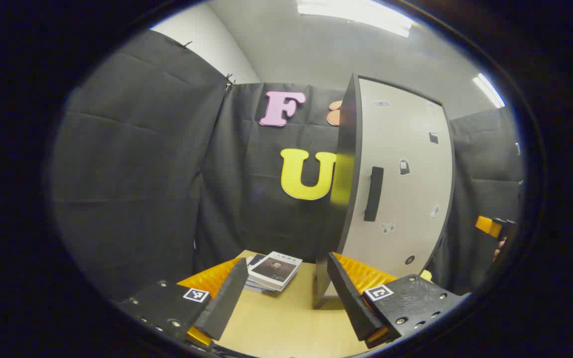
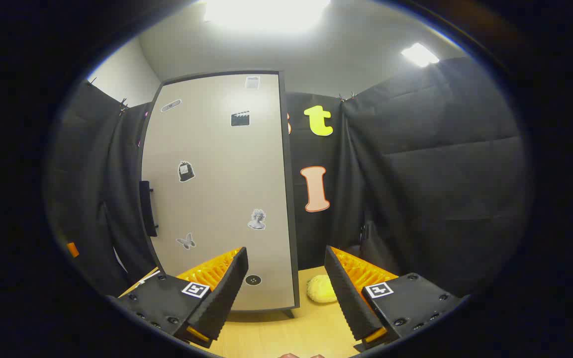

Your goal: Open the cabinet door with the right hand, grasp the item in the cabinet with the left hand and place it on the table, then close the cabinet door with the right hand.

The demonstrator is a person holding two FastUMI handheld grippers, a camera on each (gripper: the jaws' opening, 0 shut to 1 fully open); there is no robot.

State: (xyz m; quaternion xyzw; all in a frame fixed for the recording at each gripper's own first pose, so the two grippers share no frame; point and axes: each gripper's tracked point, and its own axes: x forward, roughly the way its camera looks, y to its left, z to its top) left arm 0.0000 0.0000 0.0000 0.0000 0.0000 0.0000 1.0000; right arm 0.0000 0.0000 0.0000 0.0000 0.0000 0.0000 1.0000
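Note:
A tall cabinet (image 1: 406, 149) with a grey, sticker-dotted door stands on the wooden table (image 1: 286, 323). Its door (image 2: 217, 164) looks shut, and the black handle (image 1: 373, 194) runs upright near the door's left edge (image 2: 146, 209). My left gripper (image 1: 286, 259) is open and holds nothing, well short of the cabinet's left corner. My right gripper (image 2: 285, 251) is also open and holds nothing, facing the door's right edge from a distance. A yellow fuzzy lump (image 2: 321, 289) lies on the table just right of the cabinet. The cabinet's inside is hidden.
A small stack of books (image 1: 274, 271) lies on the table left of the cabinet. Black cloth walls close in behind and on both sides. At the far right edge of the left gripper view, a hand holds the other gripper (image 1: 490, 226).

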